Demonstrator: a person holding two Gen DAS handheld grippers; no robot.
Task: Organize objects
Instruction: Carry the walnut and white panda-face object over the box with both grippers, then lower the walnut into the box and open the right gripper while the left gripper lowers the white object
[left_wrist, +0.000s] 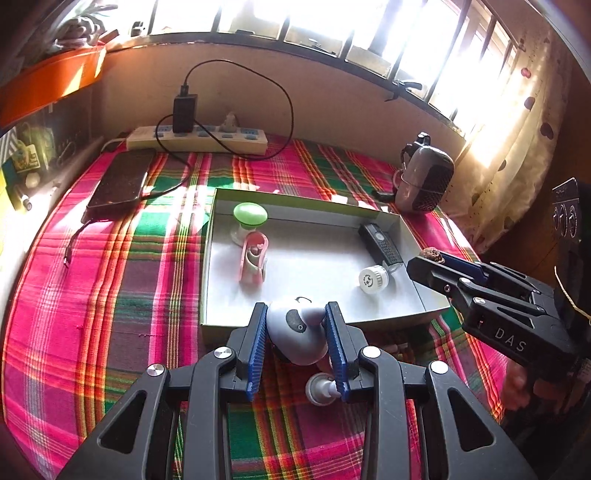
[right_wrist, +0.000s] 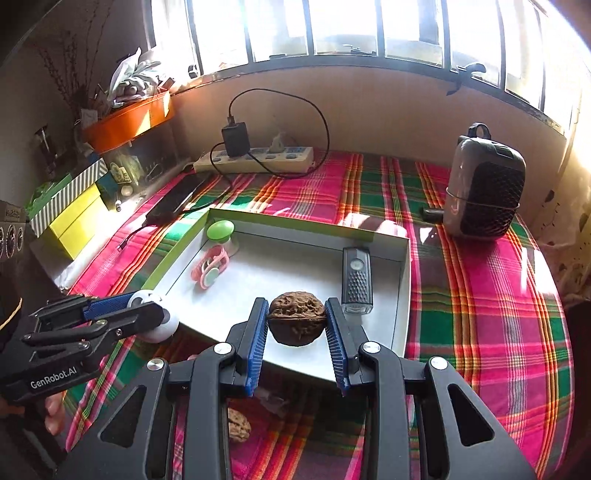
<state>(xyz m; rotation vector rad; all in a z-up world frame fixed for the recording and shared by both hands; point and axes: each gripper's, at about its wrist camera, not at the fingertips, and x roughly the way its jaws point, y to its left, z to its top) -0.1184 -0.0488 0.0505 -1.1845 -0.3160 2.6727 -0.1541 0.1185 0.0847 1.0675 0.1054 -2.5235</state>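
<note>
My left gripper is shut on a white panda-shaped toy and holds it above the near edge of the grey box lid. My right gripper is shut on a brown walnut over the box's near side. In the box lie a green-capped item, a pink clip, a black light and a white cap. A second walnut lies on the cloth below my right gripper. A small white pump part lies below my left gripper.
The table has a pink and green plaid cloth. A phone on a cable, a power strip with a charger and a grey speaker stand behind the box. Boxes and an orange tray are at the left.
</note>
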